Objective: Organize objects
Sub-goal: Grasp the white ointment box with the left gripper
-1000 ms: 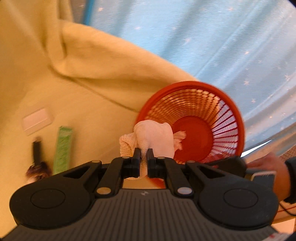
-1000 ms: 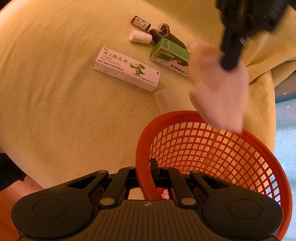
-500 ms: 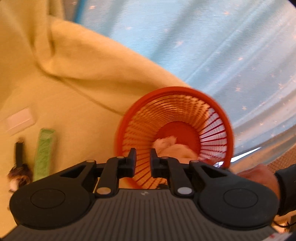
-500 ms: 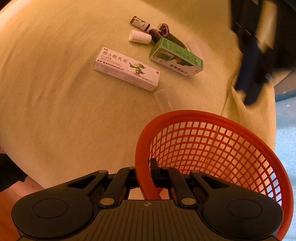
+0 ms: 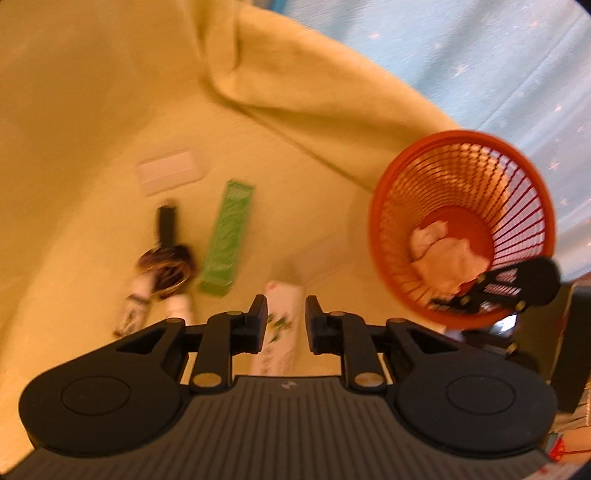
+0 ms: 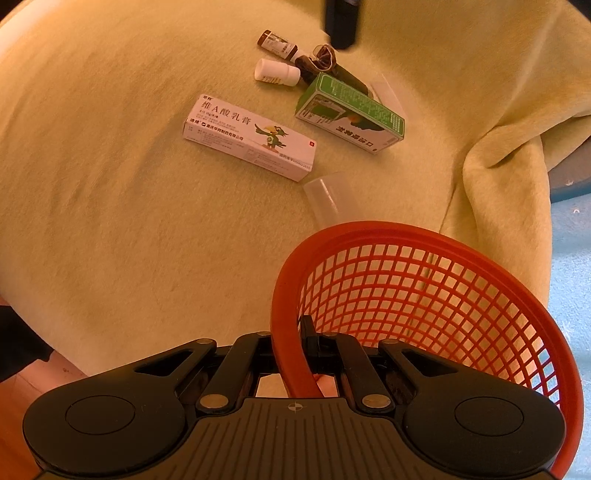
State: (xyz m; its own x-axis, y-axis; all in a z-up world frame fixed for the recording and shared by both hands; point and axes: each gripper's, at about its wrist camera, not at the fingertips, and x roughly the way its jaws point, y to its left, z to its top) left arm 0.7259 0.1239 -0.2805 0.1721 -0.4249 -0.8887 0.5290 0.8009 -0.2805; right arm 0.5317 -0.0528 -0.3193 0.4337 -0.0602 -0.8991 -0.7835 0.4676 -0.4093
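My left gripper (image 5: pixel 285 320) is open and empty above the white medicine box (image 5: pixel 281 306); one of its dark fingers (image 6: pixel 341 24) shows at the top of the right wrist view. A crumpled white cloth (image 5: pixel 443 258) lies inside the red mesh basket (image 5: pixel 376 229). My right gripper (image 6: pixel 289 334) is shut on the near rim of the basket (image 6: pixel 424 295). On the yellow blanket lie the white box (image 6: pixel 251 136), a green box (image 6: pixel 351 110), a small white bottle (image 6: pixel 277 72), a brown bottle (image 6: pixel 277 42) and a dark hair tie (image 6: pixel 321 57).
A clear plastic cup (image 6: pixel 325 199) lies just beyond the basket rim. A clear flat packet (image 5: pixel 170 171) rests past the green box (image 5: pixel 227 236). The blanket (image 6: pixel 498 177) folds down over the edge at the right, with pale blue fabric (image 5: pixel 480 55) beyond.
The left gripper opened and dropped the white cloth into the basket, then swung left to hover over the boxes. The right gripper kept hold of the basket rim.
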